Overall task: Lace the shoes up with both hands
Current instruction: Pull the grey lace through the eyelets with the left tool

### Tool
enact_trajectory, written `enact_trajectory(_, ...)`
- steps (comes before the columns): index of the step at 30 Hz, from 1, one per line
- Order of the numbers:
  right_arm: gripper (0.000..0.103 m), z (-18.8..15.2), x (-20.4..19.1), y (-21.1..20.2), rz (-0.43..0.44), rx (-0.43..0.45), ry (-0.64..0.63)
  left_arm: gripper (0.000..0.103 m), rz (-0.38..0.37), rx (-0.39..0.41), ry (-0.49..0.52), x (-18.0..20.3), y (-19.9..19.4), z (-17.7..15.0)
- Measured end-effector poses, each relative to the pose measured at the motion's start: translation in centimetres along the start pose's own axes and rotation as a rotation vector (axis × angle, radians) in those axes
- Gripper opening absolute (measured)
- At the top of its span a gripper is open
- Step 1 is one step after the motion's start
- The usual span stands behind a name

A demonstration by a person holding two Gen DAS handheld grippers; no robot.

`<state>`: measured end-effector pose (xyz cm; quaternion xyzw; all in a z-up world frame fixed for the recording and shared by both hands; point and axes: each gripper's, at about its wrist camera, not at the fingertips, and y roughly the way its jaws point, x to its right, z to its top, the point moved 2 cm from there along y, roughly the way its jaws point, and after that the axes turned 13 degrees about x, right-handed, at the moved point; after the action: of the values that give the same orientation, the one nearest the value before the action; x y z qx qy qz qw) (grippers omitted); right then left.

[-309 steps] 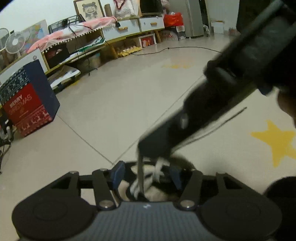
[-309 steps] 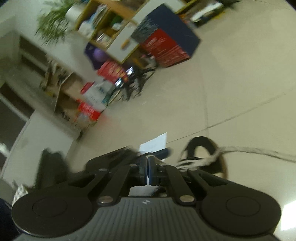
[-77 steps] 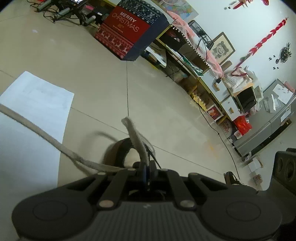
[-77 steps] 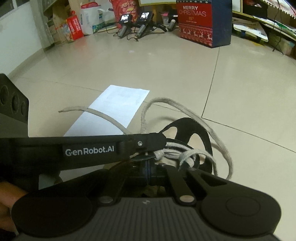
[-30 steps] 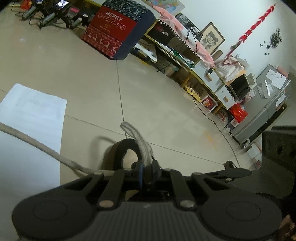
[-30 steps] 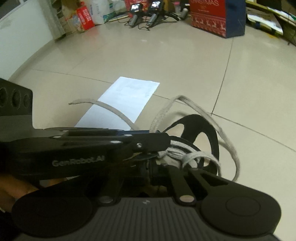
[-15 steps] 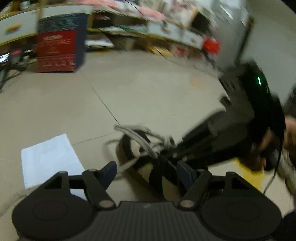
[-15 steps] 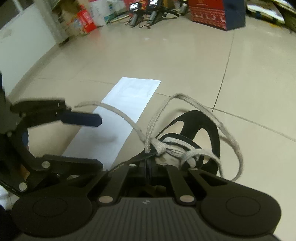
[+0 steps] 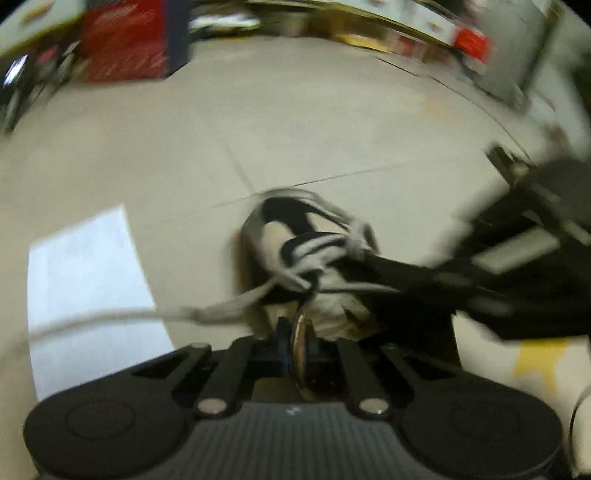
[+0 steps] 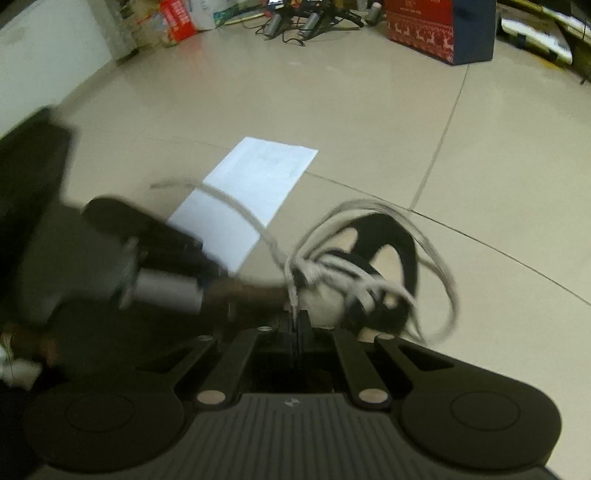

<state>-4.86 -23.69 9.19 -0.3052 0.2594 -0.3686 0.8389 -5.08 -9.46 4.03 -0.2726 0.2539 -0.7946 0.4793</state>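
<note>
Right tool [image 10: 295,321] pinching lace [image 10: 291,291], left tool [image 9: 295,332] closing, grip blurred, yellow star [image 9: 535,362] in left view only.

Shoe [image 10: 384,258]: black upper with cream panels. Laces [image 10: 343,269]: pale grey-white, one loose strand [image 9: 110,317] the same shade. Floor [image 10: 369,110]: beige tile, dark grout lines. Paper sheet [image 10: 243,195]: plain white. Gift bag [image 10: 439,26]: red face with a white reindeer band, navy side. Floor star [image 9: 535,362]: yellow. Both gripper bodies, left [image 9: 295,339] and right [image 10: 295,325]: matte black, with ribbed grey centre panels and silver pivot pins.
</note>
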Motion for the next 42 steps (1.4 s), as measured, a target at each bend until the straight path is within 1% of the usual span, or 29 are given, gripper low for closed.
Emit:
enact_trajectory(2, 0.003, -1.1, -0.1, -2.6, -0.015, -0.011, 0.001, 0.007, 0.022, 0.001, -0.025, 0.0, -0.1, -0.1)
enact_trajectory(3, 0.002, -1.8, -0.1, -3.9, -0.042, -0.018, 0.002, 0.006, 0.033, 0.001, -0.038, 0.0, -0.1, -0.2)
enact_trajectory(4, 0.003, -2.5, -0.1, -5.1, -0.09, -0.024, -0.019, 0.007, 0.037, 0.004, -0.049, 0.0, -0.1, -0.3)
enact_trajectory(6, 0.003, -4.0, 0.8, -7.7, -0.156, -0.041, 0.002, 0.007, 0.043, 0.009, -0.074, -0.1, -0.3, -0.5)
enact_trajectory(8, 0.003, -5.5, 1.7, -9.6, -0.241, -0.065, -0.004, 0.007, 0.045, 0.011, -0.091, -0.3, -0.4, -0.7)
enact_trajectory(10, 0.002, -6.9, 2.9, -10.9, -0.364, -0.101, -0.04, 0.008, 0.046, 0.011, -0.099, -0.5, -0.6, -0.9)
enact_trajectory(15, 0.003, -11.8, 8.7, -14.6, -0.725, -0.246, -0.097, 0.008, 0.064, 0.022, -0.099, -0.2, -0.4, -0.4)
enact_trajectory(18, 0.003, -14.4, 11.5, -15.8, -0.871, -0.315, -0.12, 0.009, 0.062, 0.023, -0.098, 0.1, -0.4, -0.1)
enact_trajectory(20, 0.003, -15.2, 12.3, -15.8, -0.89, -0.318, -0.096, 0.009, 0.063, 0.023, -0.088, 0.2, -0.5, 0.0)
enact_trajectory(22, 0.002, -15.2, 12.4, -15.4, -0.953, -0.313, -0.16, 0.01, 0.07, 0.023, -0.089, 0.3, -0.6, 0.1)
enact_trajectory(24, 0.002, -15.0, 13.3, -15.8, -1.013, -0.297, -0.179, 0.01, 0.084, 0.023, -0.097, 0.2, -0.7, 0.2)
enact_trajectory(25, 0.0, -14.8, 13.8, -16.2, -1.029, -0.289, -0.161, 0.008, 0.091, 0.022, -0.101, 0.2, -0.8, 0.2)
enact_trajectory(26, 0.0, -14.4, 14.4, -17.1, -1.055, -0.278, -0.137, 0.008, 0.096, 0.022, -0.106, 0.1, -0.9, 0.2)
enact_trajectory(28, 0.0, -13.9, 15.0, -18.9, -1.093, -0.255, -0.095, 0.008, 0.072, 0.024, -0.15, -0.6, -1.0, 0.2)
enact_trajectory(29, 0.0, -13.7, 15.1, -19.8, -1.09, -0.25, -0.071, 0.01, 0.06, 0.025, -0.171, -0.9, -1.1, 0.2)
enact_trajectory(30, 0.0, -13.8, 14.9, -20.2, -1.034, -0.243, -0.052, 0.014, 0.036, 0.027, -0.182, -1.1, -1.2, 0.3)
enact_trajectory(31, 0.0, -13.9, 14.3, -20.1, -0.949, -0.234, -0.037, 0.018, 0.028, 0.03, -0.177, -0.8, -1.2, 0.3)
enact_trajectory(32, 0.0, -13.8, 13.4, -19.6, -0.883, -0.214, -0.037, 0.019, 0.021, 0.032, -0.172, -0.6, -1.2, 0.3)
enact_trajectory(34, 0.003, -13.0, 11.3, -17.6, -0.756, -0.161, -0.078, 0.02, 0.015, 0.035, -0.14, -0.1, -1.2, 0.4)
enact_trajectory(36, 0.005, -11.7, 9.5, -14.7, -0.626, -0.095, -0.094, 0.021, 0.004, 0.035, -0.147, -0.2, -1.4, 0.5)
enact_trajectory(37, 0.017, -10.9, 8.6, -13.2, -0.561, -0.054, -0.09, 0.023, -0.005, 0.034, -0.157, -0.3, -1.5, 0.4)
enact_trajectory(39, 0.036, -9.0, 6.9, -9.9, -0.434, 0.011, -0.087, 0.026, -0.026, 0.032, -0.175, -0.6, -1.7, 0.5)
enact_trajectory(41, 0.036, -6.7, 4.8, -7.6, -0.339, 0.079, -0.095, 0.03, -0.044, 0.036, -0.192, -1.1, -2.0, 0.5)
enact_trajectory(42, 0.038, -5.5, 3.8, -6.5, -0.295, 0.113, -0.1, 0.035, -0.051, 0.039, -0.202, -1.4, -2.0, 0.6)
